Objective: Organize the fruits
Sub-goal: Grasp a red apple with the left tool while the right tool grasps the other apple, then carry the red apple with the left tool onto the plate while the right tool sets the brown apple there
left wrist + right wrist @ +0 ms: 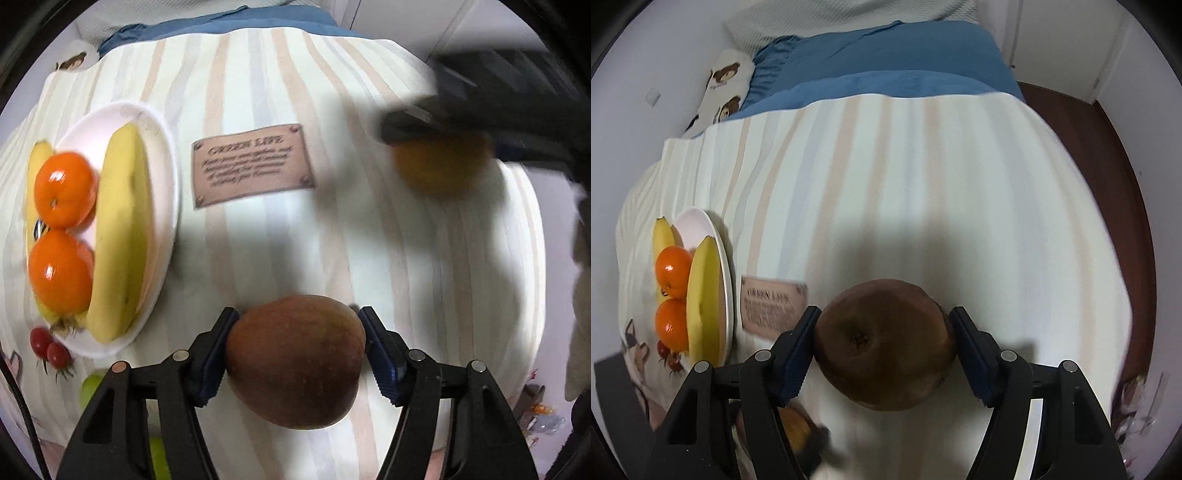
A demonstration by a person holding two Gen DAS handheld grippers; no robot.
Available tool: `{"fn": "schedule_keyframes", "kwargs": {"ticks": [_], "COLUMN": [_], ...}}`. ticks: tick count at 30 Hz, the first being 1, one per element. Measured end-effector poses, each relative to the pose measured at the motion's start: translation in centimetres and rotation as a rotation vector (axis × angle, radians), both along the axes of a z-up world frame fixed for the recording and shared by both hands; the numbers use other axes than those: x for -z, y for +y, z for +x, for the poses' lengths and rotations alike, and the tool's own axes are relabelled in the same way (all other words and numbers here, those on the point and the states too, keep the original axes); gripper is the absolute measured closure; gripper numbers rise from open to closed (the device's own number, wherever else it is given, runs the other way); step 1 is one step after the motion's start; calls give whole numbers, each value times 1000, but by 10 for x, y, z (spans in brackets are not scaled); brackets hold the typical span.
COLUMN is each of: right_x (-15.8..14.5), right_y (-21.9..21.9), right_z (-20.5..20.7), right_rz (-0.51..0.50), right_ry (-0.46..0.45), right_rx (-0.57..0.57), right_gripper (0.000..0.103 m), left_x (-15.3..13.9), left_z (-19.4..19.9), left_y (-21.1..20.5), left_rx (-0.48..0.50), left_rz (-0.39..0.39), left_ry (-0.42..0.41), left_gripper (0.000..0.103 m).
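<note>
Red-brown apple clamped btwn left gripper pads, over striped cloth, near edge. Right gripper grips a brown apple too. White plate far left w/ bananas & oranges; cherry tomatoes beside it.

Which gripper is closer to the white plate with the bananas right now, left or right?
Left. The left gripper, shut on a red apple, sits just right of the white plate. The right gripper, holding a brown fruit, is farther right, past the printed label.
</note>
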State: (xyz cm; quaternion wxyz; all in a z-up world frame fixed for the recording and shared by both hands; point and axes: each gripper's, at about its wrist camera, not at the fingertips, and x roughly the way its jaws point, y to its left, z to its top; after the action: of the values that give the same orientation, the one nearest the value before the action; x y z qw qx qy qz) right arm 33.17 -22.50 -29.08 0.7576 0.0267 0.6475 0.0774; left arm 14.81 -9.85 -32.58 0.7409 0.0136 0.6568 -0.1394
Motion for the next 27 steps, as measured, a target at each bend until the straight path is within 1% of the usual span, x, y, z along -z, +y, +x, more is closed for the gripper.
{"fn": "schedule_keyframes", "kwargs": {"ticks": [3, 6, 7, 9, 10, 11, 13, 16, 17, 21, 22, 25, 27], "right_x": [-7, -4, -1, 4, 7, 10, 14, 19, 21, 23, 22, 18, 14], "right_y": [-16, -25, -35, -36, -37, -36, -36, -34, -29, -19, -18, -14, -14], "right_z": [-30, -68, -77, -99, -106, -113, -121, -128, -129, -131, -132, -135, -137], "right_rz": [18, 53, 60, 69, 68, 68, 74, 57, 47, 9, 4, 2, 11], "right_ry": [17, 52, 59, 71, 72, 70, 66, 50, 47, 23, 14, -5, -9], "right_rx": [15, 34, 37, 48, 55, 64, 91, 115, 116, 99, 98, 112, 133], "right_gripper": [30, 30, 30, 30, 30, 30, 30, 30, 30, 30, 30, 30, 30], "left_x": [-4, -4, -3, 5, 10, 15, 20, 19, 17, -4, -14, -28, -35], "left_z": [-3, -9, -9, -7, -3, -1, 4, 6, 10, 3, -11, -18, -20], "left_y": [14, 27, 29, 34, 35, 36, 28, 23, 21, 8, 6, 2, 4], "left_rx": [-23, -42, -38, -45, -53, -58, -48, -37, -39, -32, -28, -26, -32], "left_rz": [-24, -69, -78, -107, -122, -128, -123, -96, -78, -29, -22, -12, -21], "left_ry": [29, 71, 78, 106, 130, 145, 160, 145, 132, 79, 68, 42, 42], "left_gripper": [39, 39, 39, 34, 33, 35, 35, 35, 39, 40, 40, 40, 40]}}
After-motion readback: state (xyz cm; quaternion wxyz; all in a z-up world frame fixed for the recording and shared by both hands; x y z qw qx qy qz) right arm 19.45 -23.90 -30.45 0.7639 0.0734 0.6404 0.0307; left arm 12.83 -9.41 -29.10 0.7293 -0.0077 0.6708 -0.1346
